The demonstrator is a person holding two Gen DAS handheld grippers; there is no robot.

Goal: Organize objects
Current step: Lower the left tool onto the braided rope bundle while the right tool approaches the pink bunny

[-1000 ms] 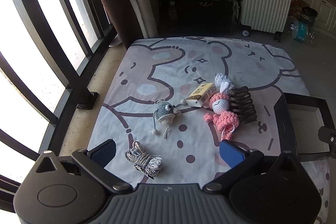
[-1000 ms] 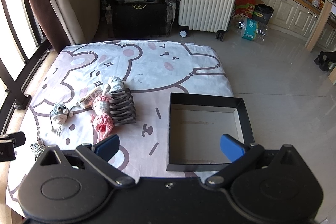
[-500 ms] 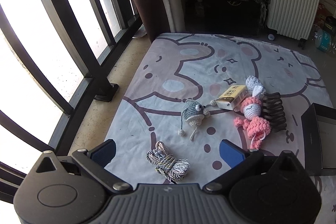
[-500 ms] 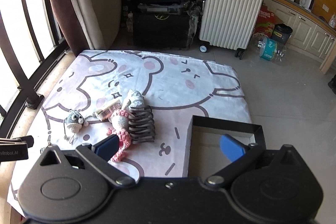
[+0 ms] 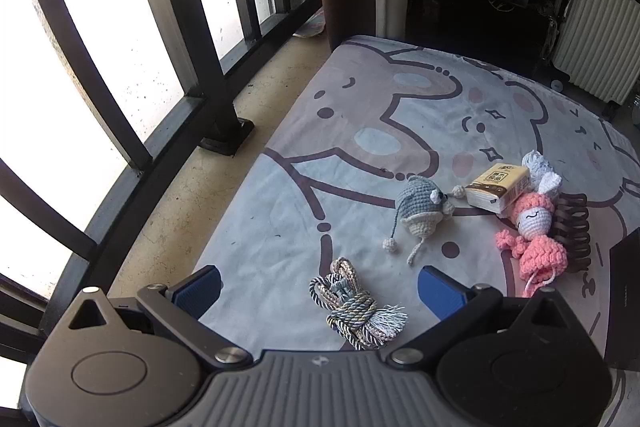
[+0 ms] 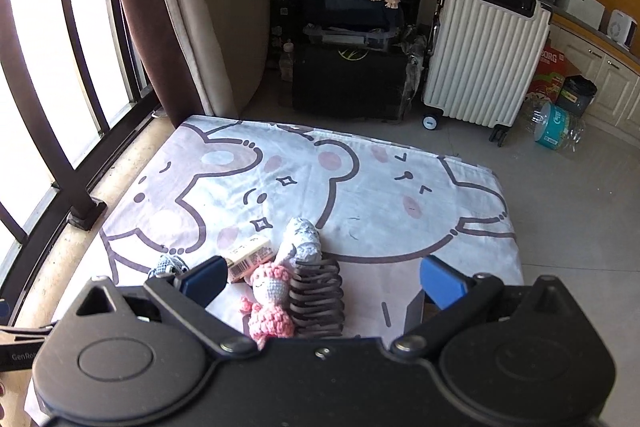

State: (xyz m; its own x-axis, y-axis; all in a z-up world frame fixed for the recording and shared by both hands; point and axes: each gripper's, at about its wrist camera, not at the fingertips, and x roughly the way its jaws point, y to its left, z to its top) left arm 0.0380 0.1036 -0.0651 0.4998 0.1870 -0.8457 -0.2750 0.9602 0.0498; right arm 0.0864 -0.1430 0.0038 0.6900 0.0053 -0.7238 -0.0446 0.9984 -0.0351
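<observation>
I hold both tools wide apart and empty: left gripper (image 5: 318, 285) over the rope bundle (image 5: 356, 307) at lower centre, right gripper (image 6: 322, 277) above the pink doll (image 6: 270, 307) and hair clip (image 6: 318, 297) on the sheet (image 6: 360, 195)

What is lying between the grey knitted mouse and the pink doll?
In the left wrist view, a tissue pack lies between the mouse and the doll, toward their far side.

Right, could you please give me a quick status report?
Left gripper open, empty, over rope bundle. Right gripper open, empty, above pink doll. Nothing in the way.
</observation>
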